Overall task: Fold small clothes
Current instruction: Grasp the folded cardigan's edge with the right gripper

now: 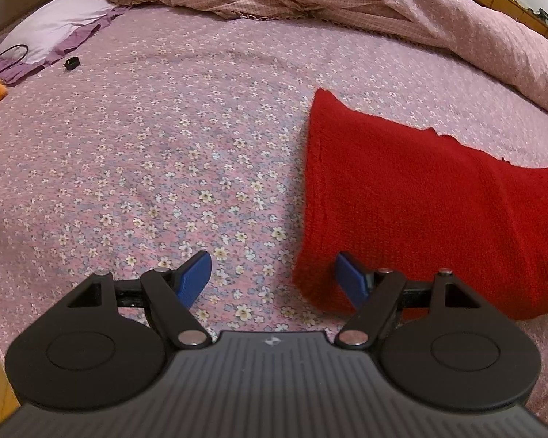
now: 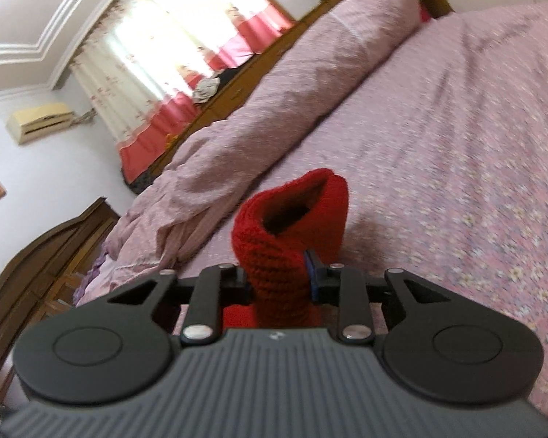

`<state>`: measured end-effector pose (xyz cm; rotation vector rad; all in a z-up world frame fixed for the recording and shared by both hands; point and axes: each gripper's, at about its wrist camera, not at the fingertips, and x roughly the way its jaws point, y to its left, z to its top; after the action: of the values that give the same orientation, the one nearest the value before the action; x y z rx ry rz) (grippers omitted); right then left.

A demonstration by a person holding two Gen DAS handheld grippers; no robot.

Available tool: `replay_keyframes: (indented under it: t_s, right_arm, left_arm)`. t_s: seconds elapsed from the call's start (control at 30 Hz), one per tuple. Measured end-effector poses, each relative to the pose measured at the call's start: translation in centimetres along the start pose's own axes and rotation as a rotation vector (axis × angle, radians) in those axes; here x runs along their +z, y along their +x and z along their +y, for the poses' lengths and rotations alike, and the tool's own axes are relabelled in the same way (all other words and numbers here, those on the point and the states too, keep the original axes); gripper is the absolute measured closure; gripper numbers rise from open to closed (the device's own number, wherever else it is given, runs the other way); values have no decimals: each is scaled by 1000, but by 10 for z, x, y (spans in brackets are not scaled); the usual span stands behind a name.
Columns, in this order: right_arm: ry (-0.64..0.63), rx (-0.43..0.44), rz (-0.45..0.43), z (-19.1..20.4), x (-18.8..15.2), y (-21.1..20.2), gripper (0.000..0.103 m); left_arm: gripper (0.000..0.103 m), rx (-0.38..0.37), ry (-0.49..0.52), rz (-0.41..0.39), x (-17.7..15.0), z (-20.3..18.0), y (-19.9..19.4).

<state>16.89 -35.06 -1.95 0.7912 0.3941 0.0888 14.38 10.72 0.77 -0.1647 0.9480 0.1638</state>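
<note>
Right tool (image 2: 278, 277) pinches a bunched edge of the red knit garment (image 2: 274, 241) between its narrowed blue pads, holding it off the bed (image 2: 456, 146), likely to carry it over for a fold. Left tool (image 1: 274, 277) hangs wide and empty, the garment's near corner just ahead to its right, ready to pin it. Beyond lies the rumpled quilt (image 1: 347, 0).

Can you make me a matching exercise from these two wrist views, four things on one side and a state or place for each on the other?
Things:
1. left gripper
2. right gripper
3. red knitted garment
4. small black gadget

States or places:
A. partly flat on the floral bedsheet, one end lifted
B. jaws wide apart, nothing gripped
C. near the white and purple pillow
D. clamped on bunched red knit

Pairs: 1-B, 2-D, 3-A, 4-C
</note>
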Motion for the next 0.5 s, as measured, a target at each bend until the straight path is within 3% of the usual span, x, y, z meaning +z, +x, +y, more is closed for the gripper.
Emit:
replay_keyframes:
  t_s: [0.5]
  right_arm:
    - [-165,129,6,70,4,10,75]
  left_arm:
    - [24,-12,-16,1,3,16,0]
